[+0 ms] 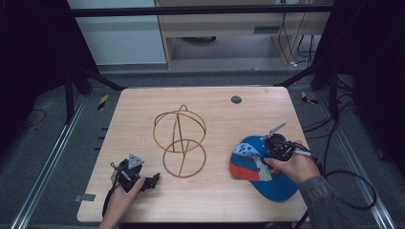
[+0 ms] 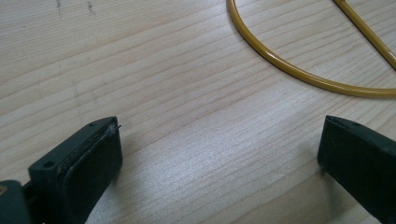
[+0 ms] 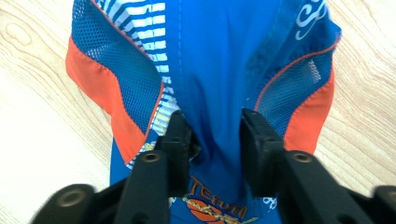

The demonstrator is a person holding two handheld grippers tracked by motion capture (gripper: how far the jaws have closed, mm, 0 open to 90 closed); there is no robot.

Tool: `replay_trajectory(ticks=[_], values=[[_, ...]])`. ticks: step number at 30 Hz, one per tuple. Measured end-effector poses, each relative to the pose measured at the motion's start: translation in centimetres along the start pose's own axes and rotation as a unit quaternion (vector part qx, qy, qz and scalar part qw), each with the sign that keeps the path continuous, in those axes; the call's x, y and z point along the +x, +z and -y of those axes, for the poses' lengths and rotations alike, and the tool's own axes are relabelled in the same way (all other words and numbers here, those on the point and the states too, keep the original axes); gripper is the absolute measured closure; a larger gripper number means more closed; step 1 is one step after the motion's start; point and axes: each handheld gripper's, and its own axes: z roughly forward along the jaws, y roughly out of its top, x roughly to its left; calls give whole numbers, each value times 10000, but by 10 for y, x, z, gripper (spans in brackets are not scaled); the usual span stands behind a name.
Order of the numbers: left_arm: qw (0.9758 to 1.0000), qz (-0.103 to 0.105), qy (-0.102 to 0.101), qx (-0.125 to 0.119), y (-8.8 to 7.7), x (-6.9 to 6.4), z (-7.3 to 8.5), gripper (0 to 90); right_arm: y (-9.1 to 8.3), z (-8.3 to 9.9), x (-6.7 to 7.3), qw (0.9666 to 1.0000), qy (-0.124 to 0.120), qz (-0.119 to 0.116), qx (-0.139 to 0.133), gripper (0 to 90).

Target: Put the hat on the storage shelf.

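Observation:
A blue and orange cap (image 1: 260,174) with mesh side panels lies at the table's right front. My right gripper (image 1: 266,151) comes down on its crown. In the right gripper view the cap (image 3: 210,56) has a ridge of blue fabric pinched between the two black jaws of my right gripper (image 3: 210,125). A yellow wire frame (image 1: 180,138) of rings and hoops stands mid-table. My left gripper (image 1: 154,180) rests low at the left front, pointing toward the frame. In its own view my left gripper (image 2: 219,140) is open over bare wood, with the frame's base ring (image 2: 299,72) just beyond.
The wooden table (image 1: 143,109) has a dark round grommet (image 1: 236,99) near its far edge. Black stand legs and cables (image 1: 334,143) lie on the floor around the table. The right gripper's cable trails off the table's right edge.

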Motion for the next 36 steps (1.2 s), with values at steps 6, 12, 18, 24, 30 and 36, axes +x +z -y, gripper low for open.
replay_trajectory(ticks=[6, 12, 18, 24, 30, 36], values=[[10000, -1, -2, -12, 0, 0, 0, 0, -2, 3, -2, 10000, -10, -82, 23, 788], [10000, 1, 0, -10, 0, 0, 0, 0, -14, 2, -6, 9999, -35, -148, -52, 874], [10000, 2, 2, -10, 0, 0, 0, 0, -35, -7, -9, 9996, -173, -147, -170, 885], [10000, 2, 1, -10, 0, 0, 0, 0, -60, -23, -8, 9988, -368, -126, -306, 886], [10000, 11, 22, 12, 0, 0, 0, 0, -81, -42, -5, 9976, -527, -138, -417, 885], [10000, 20, 34, 9, 0, -1, 0, 0, -99, -56, -1, 9961, -703, -140, -521, 885]])
